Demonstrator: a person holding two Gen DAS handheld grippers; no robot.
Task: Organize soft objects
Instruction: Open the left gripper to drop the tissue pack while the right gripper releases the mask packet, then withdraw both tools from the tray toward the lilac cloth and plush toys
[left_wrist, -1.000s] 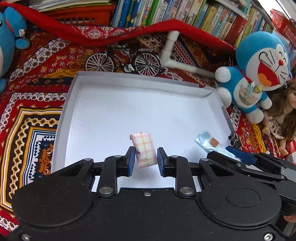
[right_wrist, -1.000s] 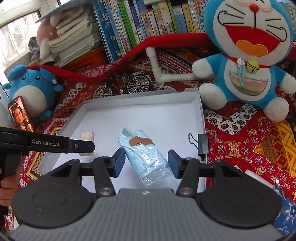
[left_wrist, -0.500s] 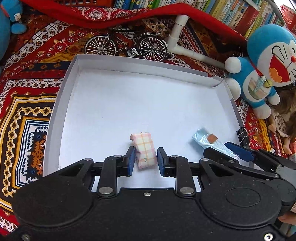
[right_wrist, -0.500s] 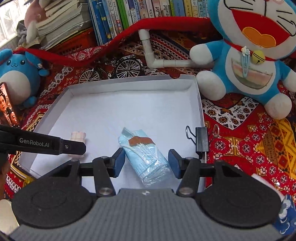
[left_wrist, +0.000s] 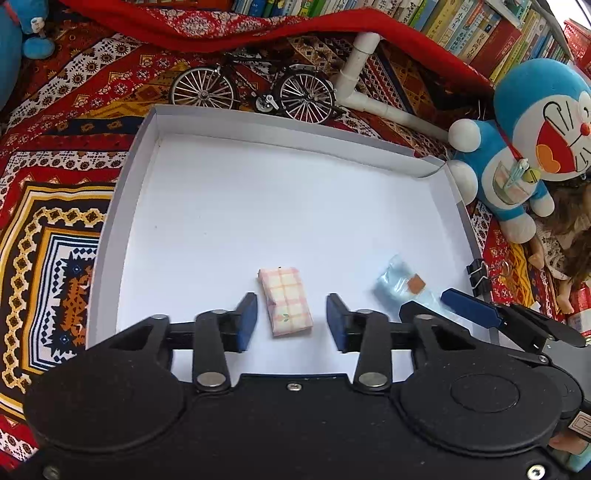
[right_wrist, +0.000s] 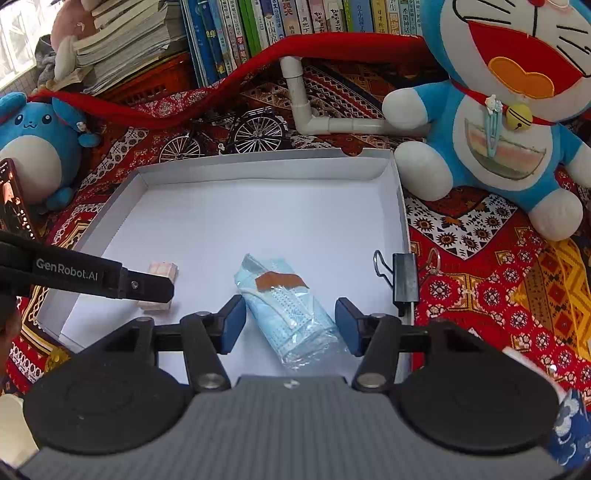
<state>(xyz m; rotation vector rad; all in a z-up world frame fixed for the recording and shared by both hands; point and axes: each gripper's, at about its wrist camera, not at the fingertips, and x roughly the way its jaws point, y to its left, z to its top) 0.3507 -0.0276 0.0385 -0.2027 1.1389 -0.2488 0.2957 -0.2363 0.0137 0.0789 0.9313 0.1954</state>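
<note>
A pink checked soft packet (left_wrist: 286, 300) lies on the floor of the white tray (left_wrist: 125, 206), between the open fingers of my left gripper (left_wrist: 291, 319), which do not touch it. A pale blue face-mask pack (right_wrist: 290, 310) in clear wrap lies in the tray (right_wrist: 400, 206) near its right wall, between the open fingers of my right gripper (right_wrist: 290, 325). In the right wrist view the left gripper's finger (right_wrist: 144, 286) partly hides the pink packet (right_wrist: 162, 269). The mask pack (left_wrist: 400, 286) also shows in the left wrist view, beside the right gripper's blue fingertip (left_wrist: 467, 306).
A black binder clip (right_wrist: 404, 280) sits on the tray's right rim. A Doraemon plush (right_wrist: 509, 122) stands right of the tray, a blue round plush (right_wrist: 37, 147) to the left. A model bicycle (left_wrist: 255, 92) and white pipe (left_wrist: 364, 92) lie behind it. Books line the back.
My left gripper has opened wide and let go of the pink packet, which now lies on the tray floor. The right gripper stays open around the mask pack.
</note>
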